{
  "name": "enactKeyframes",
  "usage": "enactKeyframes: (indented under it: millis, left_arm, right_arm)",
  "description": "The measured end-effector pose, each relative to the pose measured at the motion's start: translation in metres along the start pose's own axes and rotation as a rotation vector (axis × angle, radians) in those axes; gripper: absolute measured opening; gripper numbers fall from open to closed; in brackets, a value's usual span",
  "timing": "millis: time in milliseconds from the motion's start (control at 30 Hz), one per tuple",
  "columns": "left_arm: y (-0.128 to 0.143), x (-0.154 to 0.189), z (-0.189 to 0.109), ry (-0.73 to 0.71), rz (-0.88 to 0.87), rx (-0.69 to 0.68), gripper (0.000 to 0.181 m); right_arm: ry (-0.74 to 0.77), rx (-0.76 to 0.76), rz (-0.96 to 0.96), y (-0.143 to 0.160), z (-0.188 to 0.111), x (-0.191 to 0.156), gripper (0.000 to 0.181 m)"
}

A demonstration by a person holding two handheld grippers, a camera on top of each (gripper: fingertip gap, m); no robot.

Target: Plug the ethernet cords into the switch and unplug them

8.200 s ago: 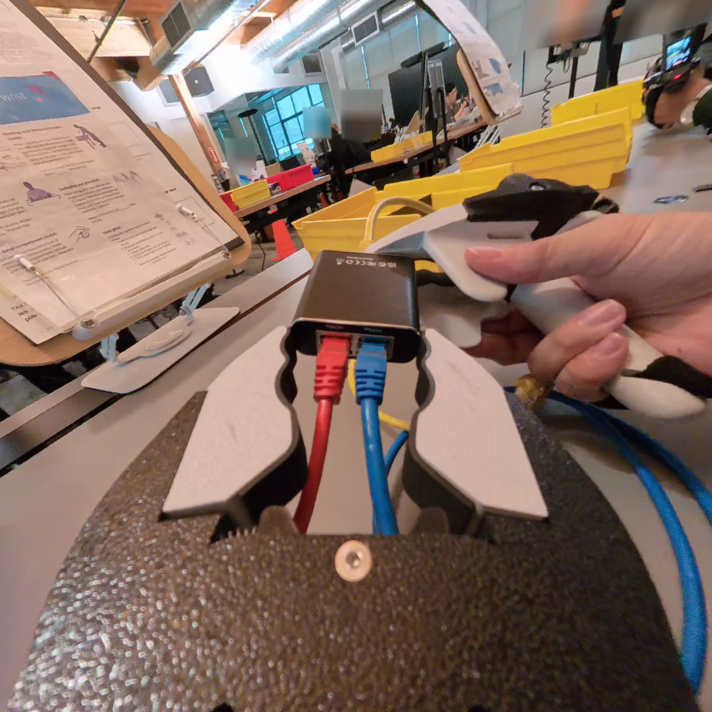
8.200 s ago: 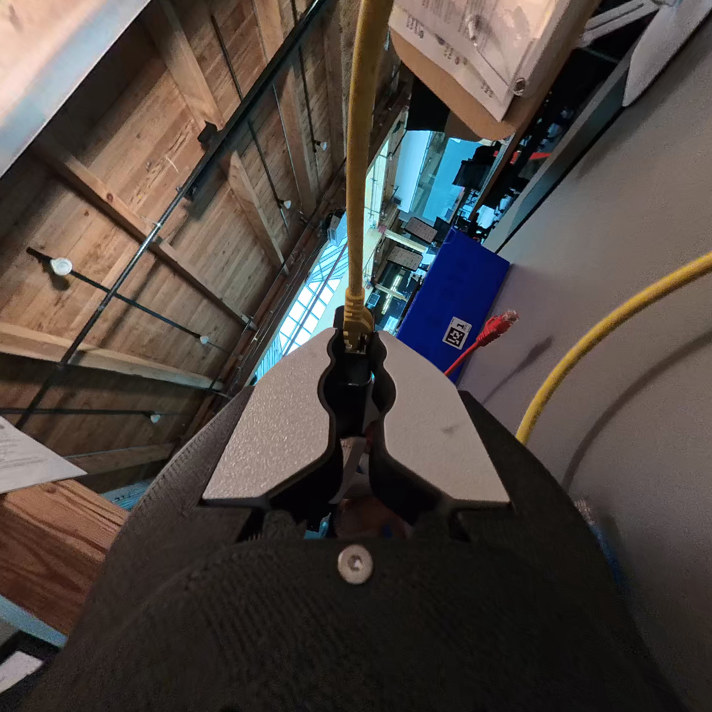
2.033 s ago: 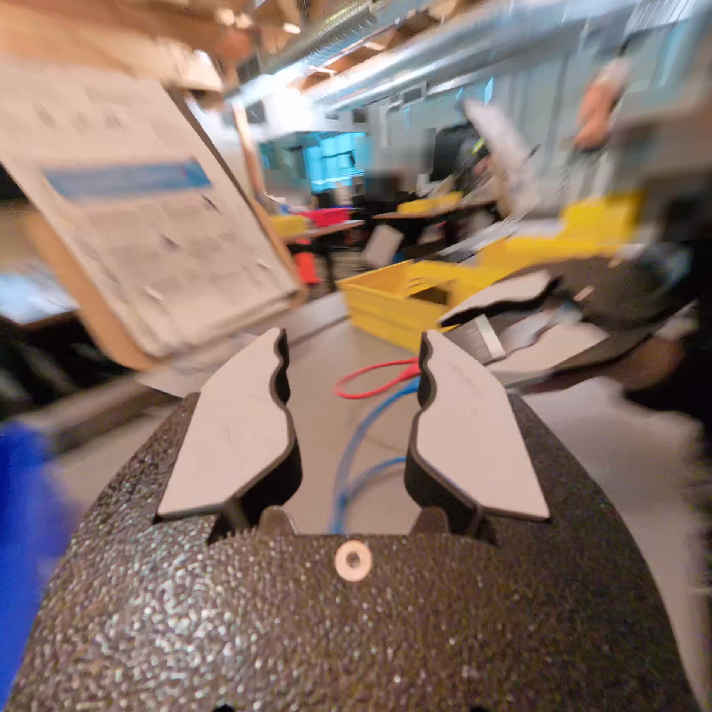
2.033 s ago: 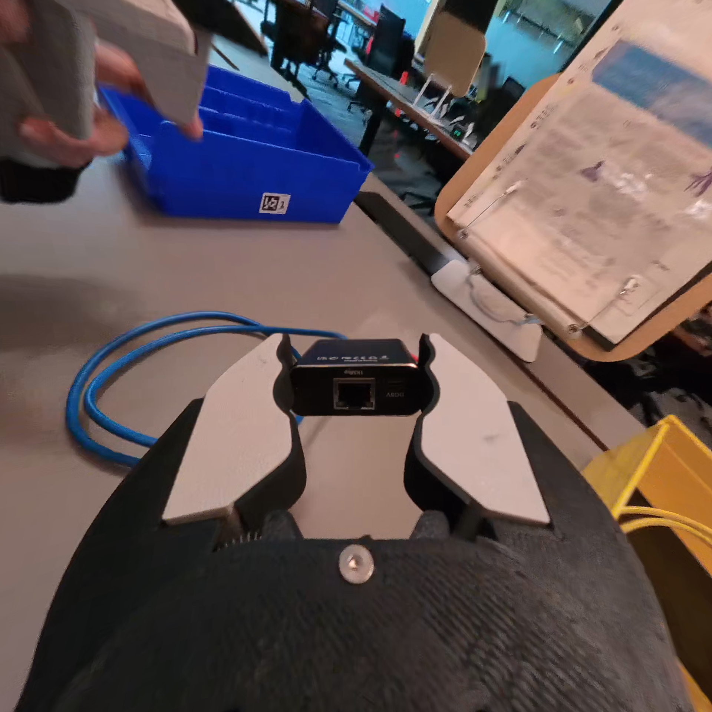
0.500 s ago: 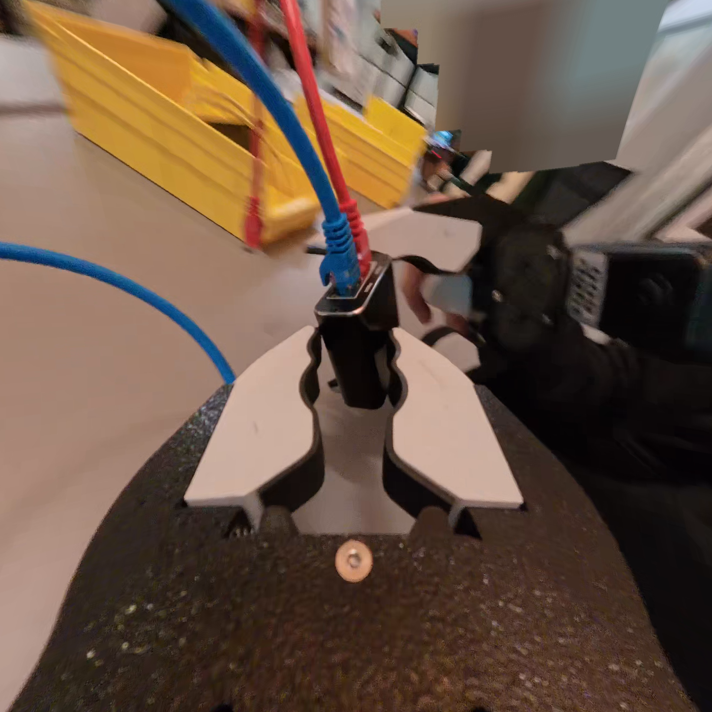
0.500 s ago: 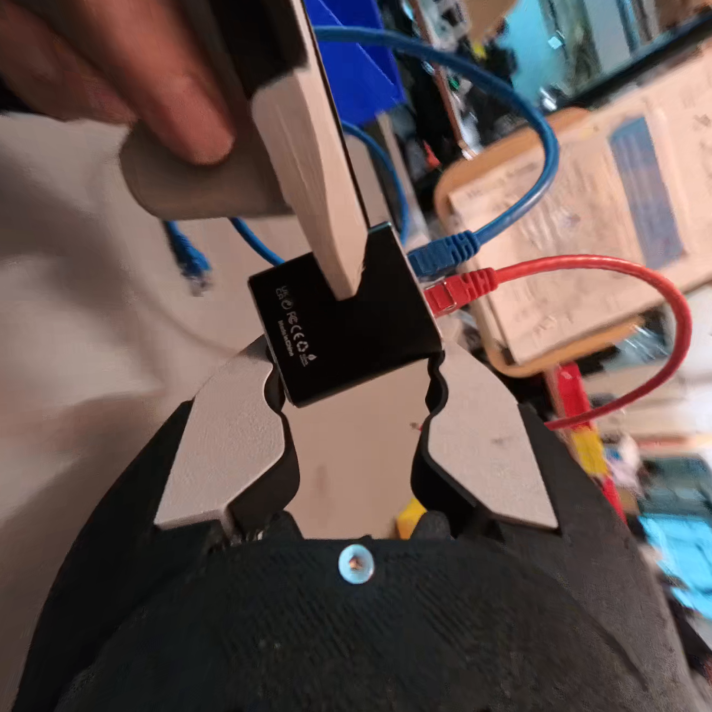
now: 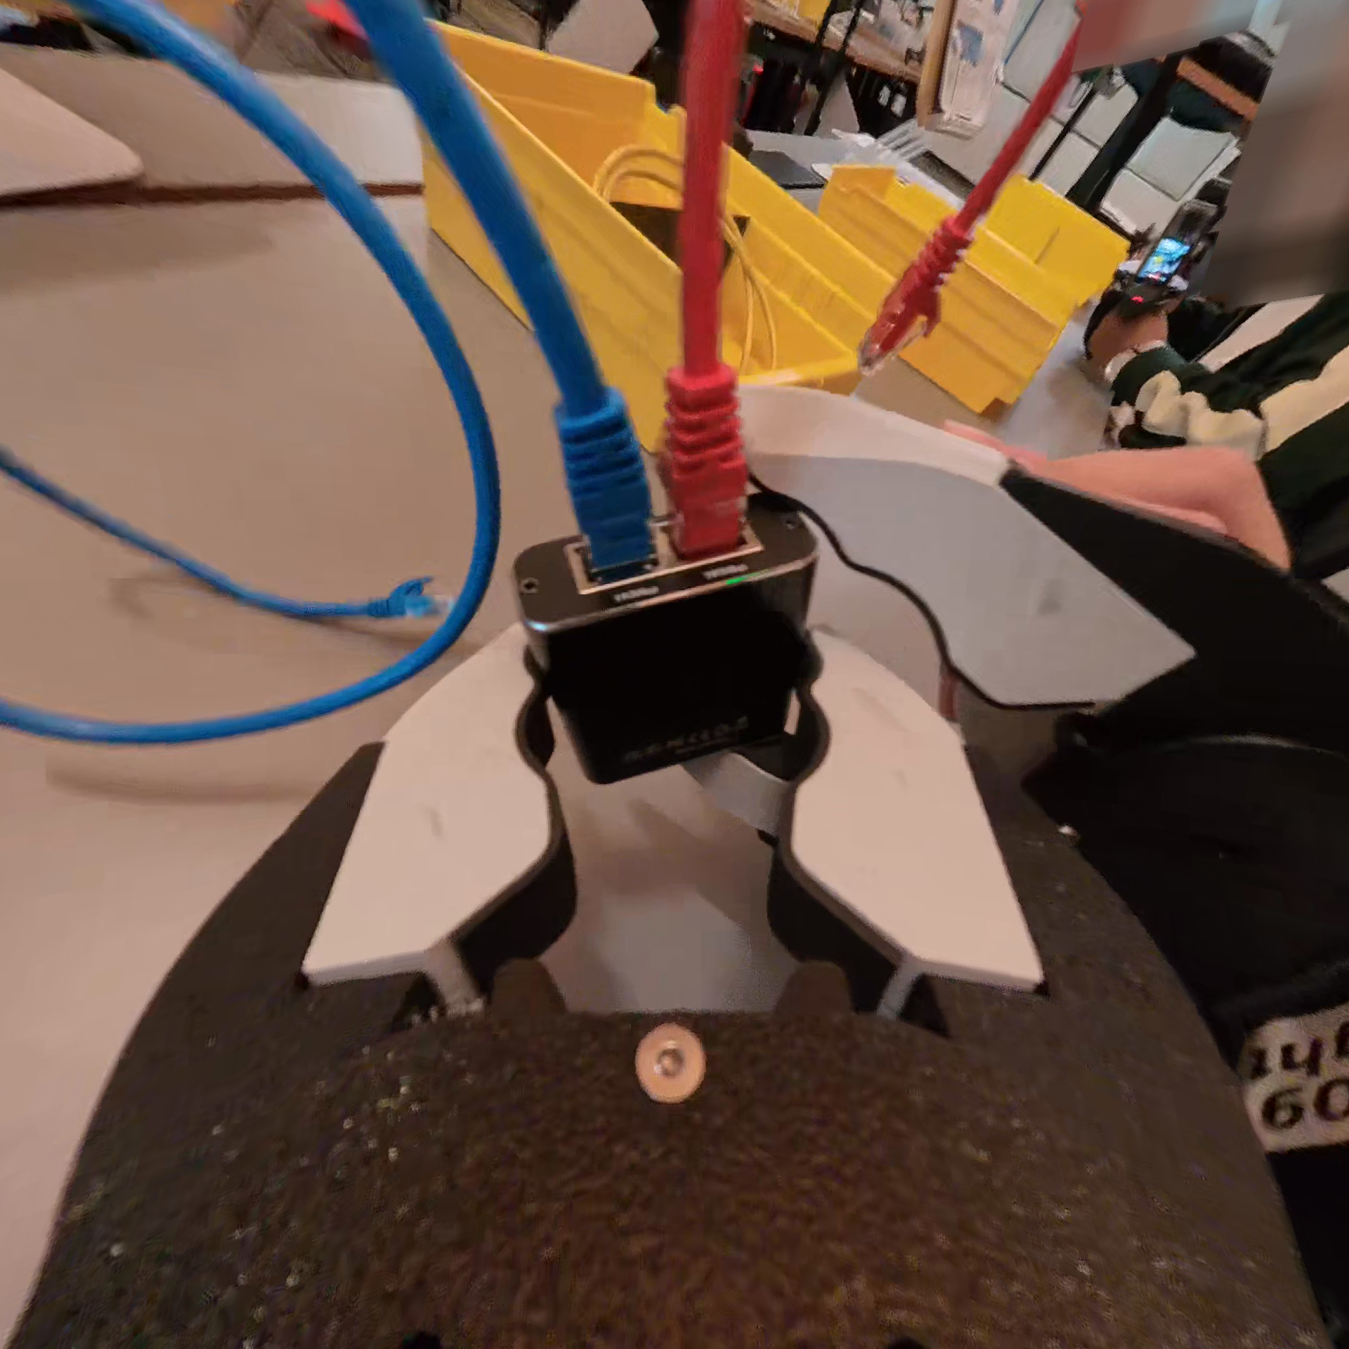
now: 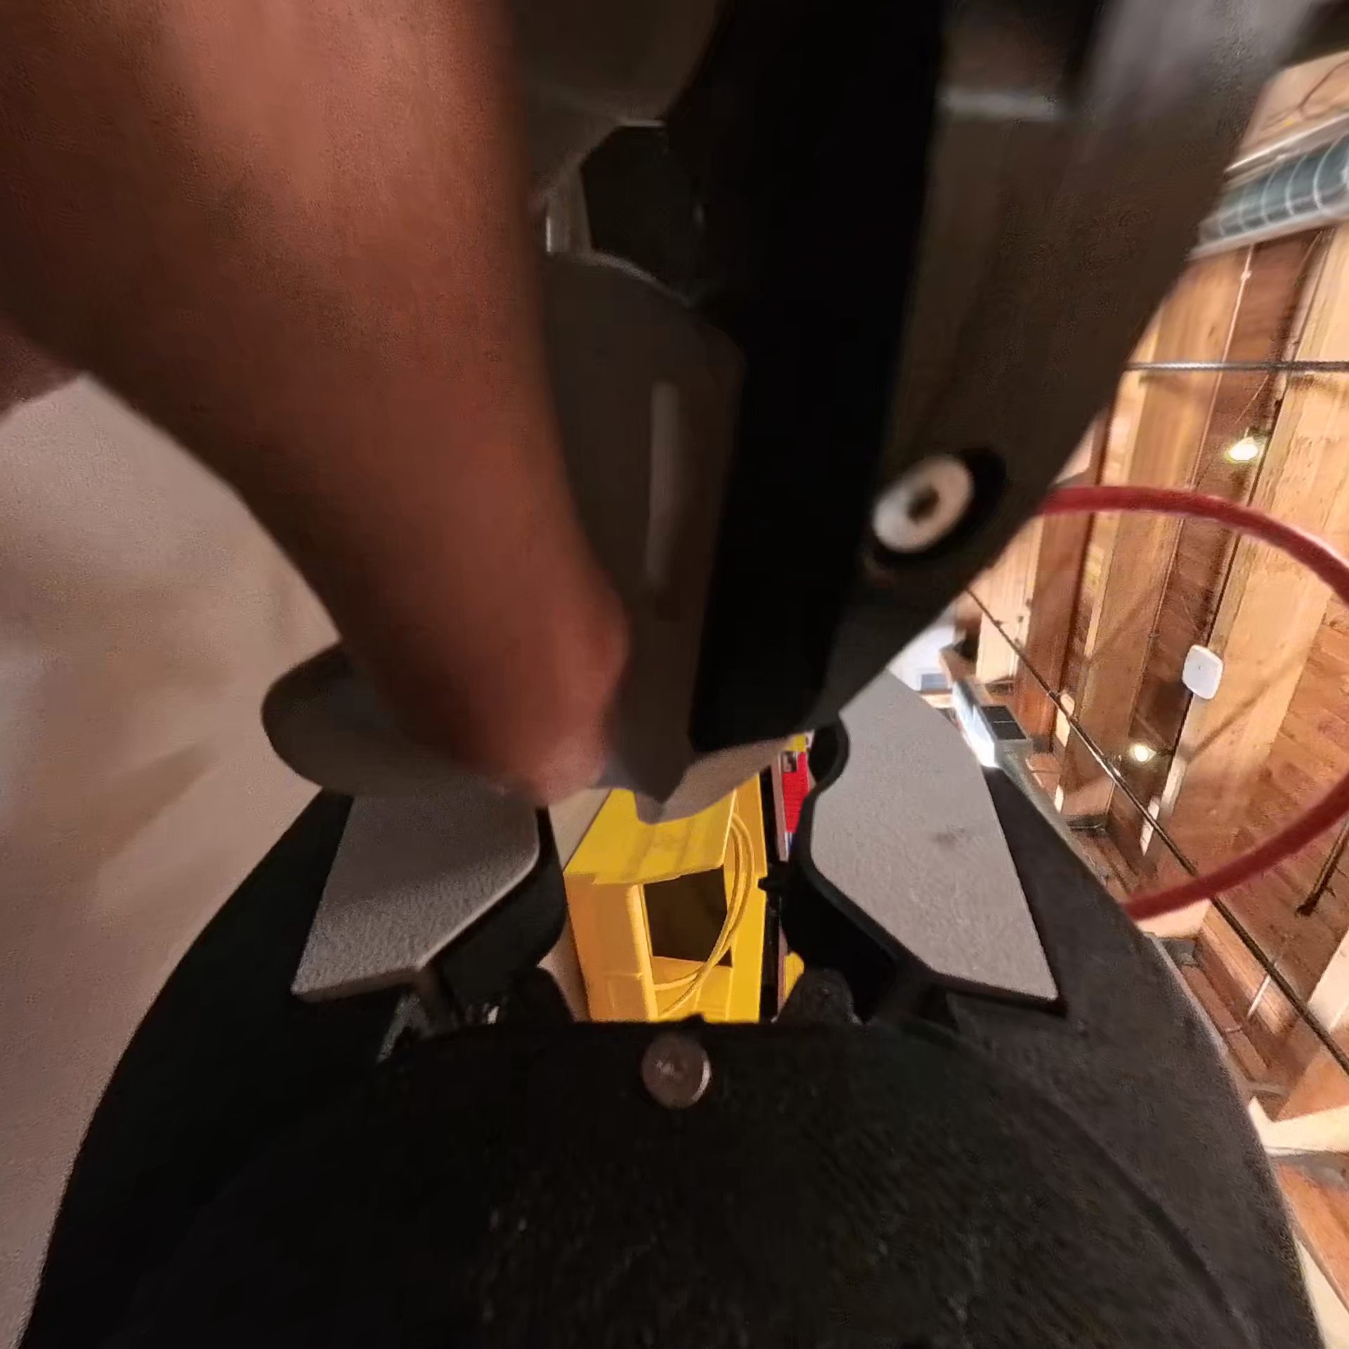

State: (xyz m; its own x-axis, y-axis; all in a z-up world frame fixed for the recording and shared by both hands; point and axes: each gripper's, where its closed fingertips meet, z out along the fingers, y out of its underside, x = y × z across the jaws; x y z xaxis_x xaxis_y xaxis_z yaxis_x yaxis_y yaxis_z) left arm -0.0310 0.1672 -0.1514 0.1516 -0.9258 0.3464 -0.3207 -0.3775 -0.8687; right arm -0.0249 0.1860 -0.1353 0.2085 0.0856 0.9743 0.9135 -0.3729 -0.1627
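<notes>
Black and boxy, the switch (image 7: 668,657) sits clamped between the pale fingers of the left gripper (image 7: 668,719), lifted clear of the grey table (image 7: 219,409). 2 cords are plugged into its upturned face: a blue cord (image 7: 606,474) on the left port, a red cord (image 7: 704,452) on the right. The blue one loops away over the table; the red one's free plug (image 7: 905,299) dangles in front of the yellow bins (image 7: 555,212). The right gripper (image 7: 861,606) reaches in from the right, its fingers on either side of the switch, though I cannot tell whether they press it. Its own camera is mostly blocked by a blurred hand (image 8: 328,350).
</notes>
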Motion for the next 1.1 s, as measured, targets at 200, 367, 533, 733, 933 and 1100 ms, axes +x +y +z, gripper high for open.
enactKeyframes:
  millis: [200, 367, 533, 733, 933, 1100]
  left_arm:
    - [-0.021, -0.002, -0.014, 0.033, 0.236, 0.137, 0.063]
    - [-0.041, -0.007, -0.036, -0.063, 0.453, 0.21, 0.063]
    - [-0.036, -0.006, -0.036, -0.144, 0.673, 0.161, 0.063]
    - [-0.028, -0.003, -0.027, -0.195, 0.772, 0.098, 0.063]
    - [-0.017, -0.008, -0.02, -0.222, 0.824, 0.023, 0.063]
    - [-0.011, -0.015, -0.016, -0.253, 0.827, -0.028, 0.063]
  right_arm:
    - [-0.154, 0.348, 0.148, -0.018, -0.017, 0.007, 0.089]
    - [-0.623, 0.57, 0.835, -0.025, -0.043, 0.008, 0.1]
    - [-0.741, 0.71, 1.259, -0.041, -0.044, 0.034, 0.078]
    - [-0.754, 0.777, 1.392, -0.039, -0.042, 0.037, 0.035]
    - [-0.783, 0.768, 1.41, -0.037, -0.041, 0.026, 0.026]
    - [-0.843, 0.746, 1.565, -0.033, -0.034, 0.018, 0.024]
